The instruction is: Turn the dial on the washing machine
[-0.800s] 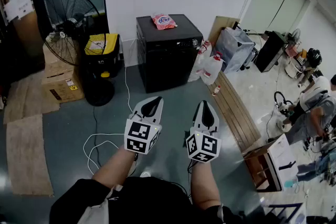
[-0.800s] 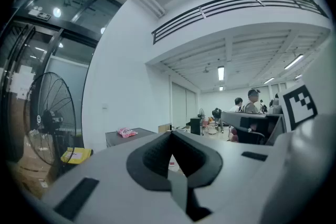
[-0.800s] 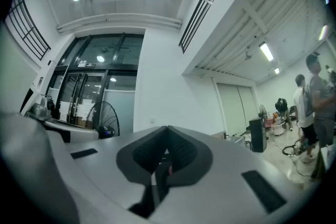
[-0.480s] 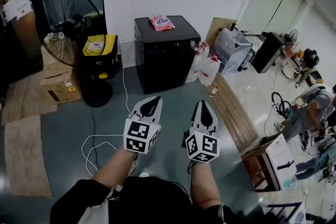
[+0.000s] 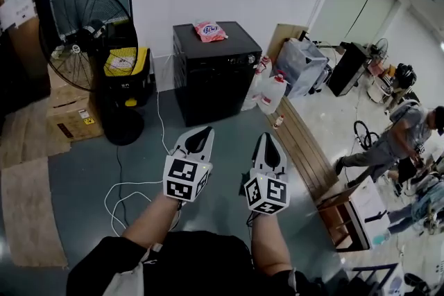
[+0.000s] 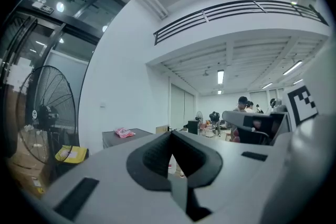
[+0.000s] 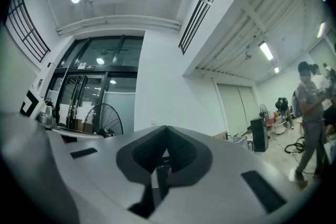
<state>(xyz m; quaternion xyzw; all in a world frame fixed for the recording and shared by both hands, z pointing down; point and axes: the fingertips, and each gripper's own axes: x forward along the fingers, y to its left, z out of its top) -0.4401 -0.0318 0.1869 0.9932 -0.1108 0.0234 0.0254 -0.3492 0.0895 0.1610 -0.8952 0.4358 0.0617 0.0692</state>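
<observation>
Nearest, the left gripper [image 5: 202, 131] and right gripper [image 5: 267, 136] are hovering side by side, both with jaws closed together and holding nothing. Well beyond, the black washing machine [image 5: 214, 80] is standing upright against the white wall, its front facing the person. A pink bag [image 5: 209, 31] is lying on top, its print unreadable.

Open floor [image 5: 232, 123] to washing machine [image 5: 215, 83], fan [image 5: 87, 28] left, jugs [image 5: 270, 95] right, cable [image 5: 132, 192] trailing across floor

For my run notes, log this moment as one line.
phase: pre-contact | left gripper: shut, empty | right gripper: shut, empty | washing machine: ahead, untouched
</observation>
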